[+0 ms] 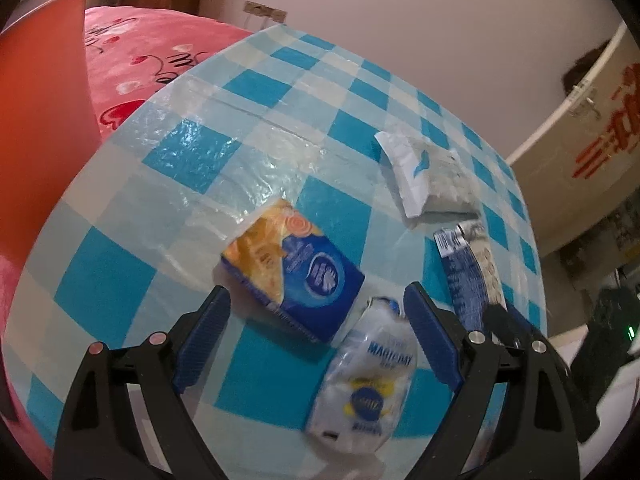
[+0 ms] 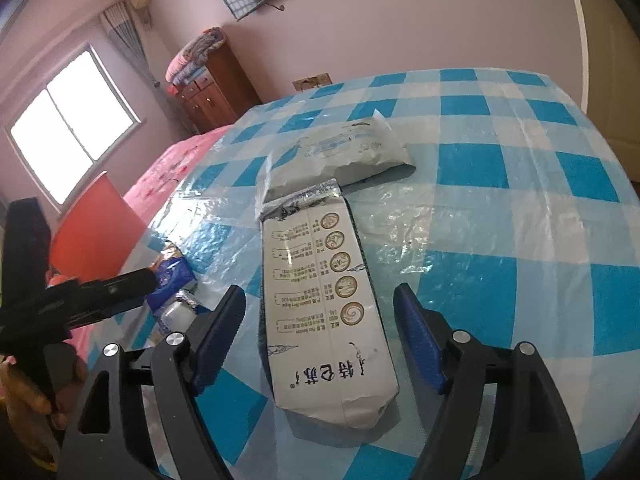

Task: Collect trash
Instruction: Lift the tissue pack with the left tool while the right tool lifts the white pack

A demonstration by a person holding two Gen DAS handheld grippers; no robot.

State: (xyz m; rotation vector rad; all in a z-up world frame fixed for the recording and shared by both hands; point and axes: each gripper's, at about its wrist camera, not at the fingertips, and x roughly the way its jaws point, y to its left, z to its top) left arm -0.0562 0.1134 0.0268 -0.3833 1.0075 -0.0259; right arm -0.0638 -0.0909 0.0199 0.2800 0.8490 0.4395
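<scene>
Left gripper (image 1: 316, 316) spread, straddling clear wrapper (image 1: 366, 376) and blue-orange packet (image 1: 296, 268). Right gripper (image 2: 320, 316) spread around white pouch (image 2: 324, 312); grey bag (image 2: 340, 152) beyond, on checked table (image 2: 520, 208).

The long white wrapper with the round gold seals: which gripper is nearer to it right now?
Right. The right gripper straddles the long white wrapper, jaws open, pads clear. The left gripper is off to its side, over the clear plastic packet.
</scene>
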